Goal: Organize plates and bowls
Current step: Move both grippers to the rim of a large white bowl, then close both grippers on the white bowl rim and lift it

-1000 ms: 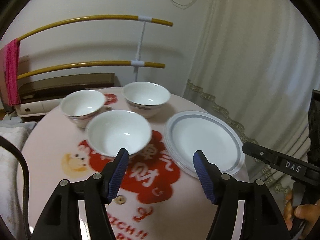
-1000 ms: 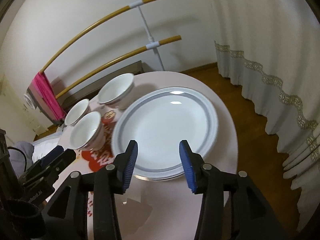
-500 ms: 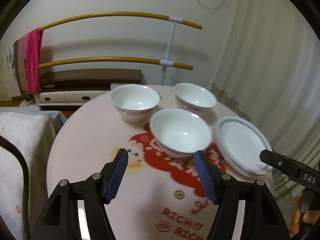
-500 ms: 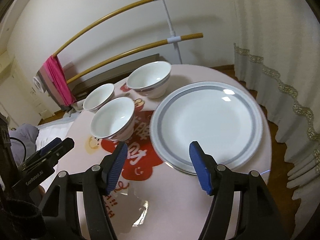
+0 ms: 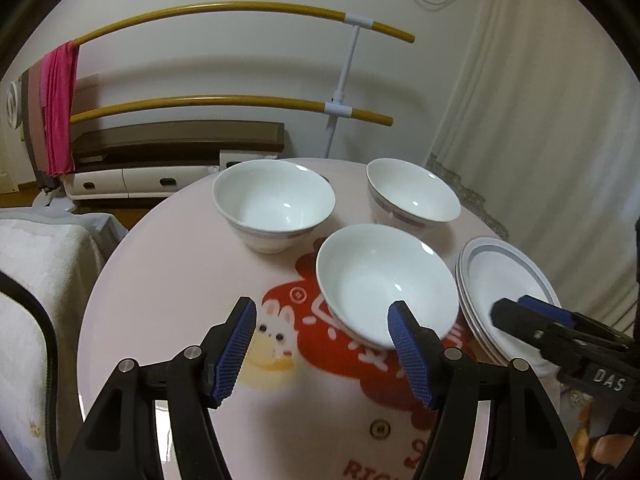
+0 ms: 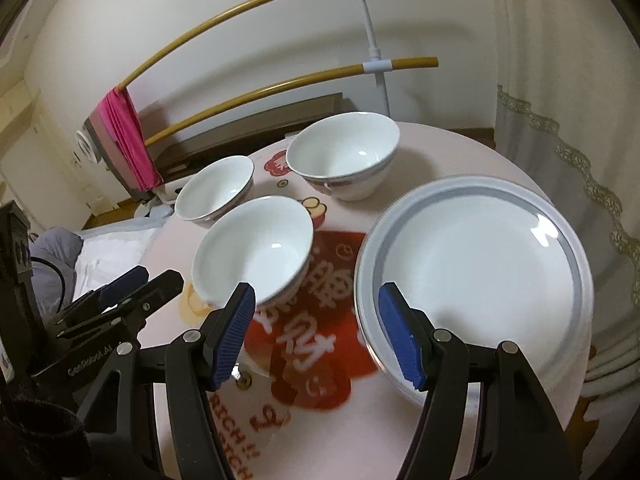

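- Plates (image 6: 472, 264) are sitting stacked at right on the table (image 5: 168, 264); three bowls (image 5: 384, 280) are standing apart, still needing nesting.
- Left claw (image 5: 322, 344) and right claw (image 6: 316, 328) are hovering part-open, holding nothing.

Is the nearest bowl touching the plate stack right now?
Apart. In the right wrist view, a strip of red table print shows between the nearest bowl and the rim of the plate stack.

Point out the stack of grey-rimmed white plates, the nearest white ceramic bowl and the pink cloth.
Stack of grey-rimmed white plates (image 6: 476, 264): right wrist view, top plate's centre.
Nearest white ceramic bowl (image 5: 380, 276): left wrist view, inner wall.
Pink cloth (image 5: 60, 108): left wrist view, hanging middle.
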Demonstrator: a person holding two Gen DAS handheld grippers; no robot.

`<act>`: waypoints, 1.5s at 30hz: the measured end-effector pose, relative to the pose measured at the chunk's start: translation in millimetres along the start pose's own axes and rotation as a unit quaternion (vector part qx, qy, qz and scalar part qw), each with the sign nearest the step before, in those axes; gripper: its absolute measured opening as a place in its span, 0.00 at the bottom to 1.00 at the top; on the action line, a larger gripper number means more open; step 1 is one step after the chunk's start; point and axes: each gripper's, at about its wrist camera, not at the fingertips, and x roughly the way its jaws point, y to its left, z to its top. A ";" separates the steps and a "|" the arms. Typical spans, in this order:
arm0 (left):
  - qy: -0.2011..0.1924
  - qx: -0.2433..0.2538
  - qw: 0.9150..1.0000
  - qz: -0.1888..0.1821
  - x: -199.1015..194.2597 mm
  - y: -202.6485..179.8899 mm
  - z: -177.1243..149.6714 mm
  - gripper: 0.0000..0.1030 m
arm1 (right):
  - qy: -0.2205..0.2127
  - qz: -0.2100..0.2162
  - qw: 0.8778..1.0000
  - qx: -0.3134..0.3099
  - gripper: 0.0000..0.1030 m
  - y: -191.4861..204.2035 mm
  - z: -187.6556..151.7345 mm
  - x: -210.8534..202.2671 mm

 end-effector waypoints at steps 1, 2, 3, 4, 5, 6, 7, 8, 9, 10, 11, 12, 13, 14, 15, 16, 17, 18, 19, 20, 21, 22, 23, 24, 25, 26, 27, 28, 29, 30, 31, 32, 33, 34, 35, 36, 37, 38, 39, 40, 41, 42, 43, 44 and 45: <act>0.000 0.000 1.000 0.000 3.2 1.1 3.5 0.62 | 0.003 -0.002 1.000 -0.001 0.64 0.5 2.9 4.4; -0.001 -0.001 1.000 -0.001 5.2 2.3 6.5 0.62 | 0.005 -0.001 1.000 -0.002 0.64 1.6 7.0 9.1; 0.001 -0.001 1.000 -0.001 6.6 3.0 8.8 0.62 | 0.005 -0.001 1.000 -0.004 0.64 2.3 9.9 12.0; 0.006 0.000 1.000 0.000 11.3 3.9 12.3 0.62 | 0.006 -0.003 1.000 -0.008 0.64 4.1 12.4 15.0; 0.011 0.001 1.000 0.003 15.5 4.0 14.8 0.62 | 0.007 -0.004 1.000 -0.012 0.64 5.9 14.9 18.6; 0.016 0.001 1.000 0.006 20.7 4.7 17.2 0.62 | 0.009 -0.003 1.000 -0.017 0.63 8.0 17.8 23.0; 0.019 0.001 1.000 0.007 26.5 4.3 19.5 0.62 | 0.011 -0.003 1.000 -0.022 0.63 9.0 20.8 27.8; 0.024 0.001 1.000 0.005 30.2 4.4 21.4 0.61 | 0.014 -0.005 0.999 -0.028 0.61 11.0 22.8 32.5; 0.027 0.001 1.000 0.004 32.9 4.6 23.6 0.61 | 0.020 -0.007 0.999 -0.034 0.59 11.4 25.2 38.3; 0.029 0.002 1.000 0.004 36.0 4.7 24.8 0.61 | 0.024 -0.007 0.999 -0.038 0.58 12.3 27.1 43.3; 0.031 0.003 1.000 0.003 39.0 4.6 26.2 0.61 | 0.029 -0.008 0.999 -0.043 0.57 13.1 28.6 49.2; 0.034 0.005 0.999 0.002 40.3 5.2 24.7 0.61 | 0.036 -0.010 0.998 -0.047 0.56 13.5 29.4 54.0; 0.037 0.006 0.999 0.001 43.3 5.5 25.4 0.61 | 0.041 -0.010 0.998 -0.049 0.55 13.4 30.0 58.3; 0.041 0.007 0.999 0.000 46.3 5.5 26.3 0.60 | 0.047 -0.008 0.998 -0.052 0.54 13.9 31.1 62.2; 0.045 0.007 0.999 -0.001 49.1 5.7 27.4 0.60 | 0.052 -0.008 0.997 -0.056 0.54 15.1 31.1 66.3; 0.047 0.007 0.999 -0.002 53.7 4.6 28.6 0.59 | 0.056 -0.010 0.997 -0.059 0.53 15.4 31.5 69.4; 0.049 0.007 0.999 -0.004 55.1 5.6 29.2 0.56 | 0.060 -0.011 0.996 -0.062 0.53 15.6 32.1 72.8; 0.053 0.005 0.999 -0.005 56.5 6.9 29.7 0.51 | 0.062 -0.010 0.996 -0.062 0.50 14.6 31.7 74.6; 0.055 0.004 0.998 -0.007 58.8 8.1 30.1 0.49 | 0.066 -0.010 0.996 -0.062 0.49 13.9 32.0 77.0; 0.060 0.001 0.998 -0.010 61.2 9.7 30.6 0.47 | 0.070 -0.008 0.996 -0.062 0.46 12.8 32.0 78.8; 0.063 -0.001 0.998 -0.012 63.1 10.9 31.8 0.42 | 0.075 -0.004 0.995 -0.060 0.43 11.8 32.0 81.1; 0.066 -0.003 0.998 -0.015 65.8 12.9 32.8 0.39 | 0.079 0.001 0.995 -0.059 0.42 10.9 31.4 82.6; 0.069 -0.006 0.997 -0.017 67.8 14.7 33.7 0.34 | 0.083 0.004 0.995 -0.057 0.39 10.1 31.7 84.6; 0.071 -0.008 0.997 -0.018 69.2 16.0 34.2 0.30 | 0.086 0.006 0.995 -0.057 0.36 10.2 31.9 86.3; 0.072 -0.009 0.997 -0.020 70.5 16.4 33.9 0.30 | 0.089 0.010 0.994 -0.056 0.35 10.1 32.2 88.1; 0.073 -0.010 0.997 -0.022 70.5 17.2 34.3 0.29 | 0.093 0.014 0.994 -0.053 0.31 8.7 32.3 90.2; 0.074 -0.010 0.997 -0.025 71.2 17.3 35.0 0.26 | 0.096 0.018 0.994 -0.050 0.26 7.0 33.0 92.4; 0.074 -0.008 0.997 -0.027 72.4 16.3 35.8 0.25 | 0.101 0.023 0.994 -0.048 0.24 5.2 33.0 94.8; 0.075 -0.007 0.997 -0.028 70.5 15.5 35.1 0.22 | 0.104 0.028 0.993 -0.045 0.20 4.3 32.9 96.4; 0.075 -0.005 0.997 -0.030 70.4 14.3 35.0 0.17 | 0.105 0.035 0.993 -0.042 0.18 5.3 32.6 97.1; 0.074 -0.001 0.997 -0.033 70.0 12.6 35.4 0.13 | 0.105 0.038 0.993 -0.043 0.16 5.7 32.8 97.3; 0.074 0.000 0.997 -0.032 70.5 11.5 35.3 0.11 | 0.106 0.040 0.993 -0.045 0.15 6.4 33.1 97.4; 0.074 0.001 0.997 -0.028 69.6 10.1 35.2 0.11 | 0.106 0.038 0.993 -0.046 0.14 7.2 32.6 96.0; 0.073 0.003 0.997 -0.027 69.2 9.4 35.3 0.11 | 0.106 0.037 0.993 -0.047 0.14 7.5 32.5 96.0; 0.073 0.002 0.997 -0.027 69.4 8.7 35.1 0.10 | 0.107 0.036 0.992 -0.048 0.14 7.4 32.7 96.2; 0.074 0.001 0.997 -0.026 68.5 8.5 34.8 0.10 | 0.108 0.038 0.992 -0.046 0.14 6.1 33.1 95.8; 0.072 0.003 0.997 -0.024 68.1 7.9 34.5 0.09 | 0.109 0.040 0.992 -0.043 0.13 5.1 33.4 95.3; 0.069 0.004 0.997 -0.019 65.8 7.0 34.5 0.08 | 0.110 0.043 0.992 -0.040 0.13 4.2 33.6 94.7; 0.066 0.004 0.998 -0.018 62.8 6.6 34.6 0.08 | 0.112 0.047 0.992 -0.039 0.13 4.2 33.7 94.1; 0.064 0.003 0.998 -0.018 60.5 6.4 34.7 0.08 | 0.112 0.050 0.992 -0.040 0.13 4.3 33.2 92.9; 0.062 0.003 0.998 -0.018 56.8 6.0 35.0 0.08 | 0.112 0.051 0.992 -0.040 0.13 4.2 32.7 91.1; 0.057 0.002 0.998 -0.017 51.8 5.8 35.4 0.08 | 0.112 0.053 0.991 -0.042 0.13 5.4 31.9 88.4; 0.051 0.003 0.999 -0.015 46.5 5.4 36.2 0.08 | 0.111 0.056 0.991 -0.044 0.13 7.0 31.3 85.1; 0.047 0.003 0.999 -0.015 42.8 4.9 37.2 0.08 | 0.109 0.058 0.991 -0.046 0.13 8.8 30.3 81.2; 0.041 0.002 0.999 -0.015 36.8 4.5 38.7 0.08 | 0.106 0.060 0.991 -0.049 0.13 11.2 30.8 77.3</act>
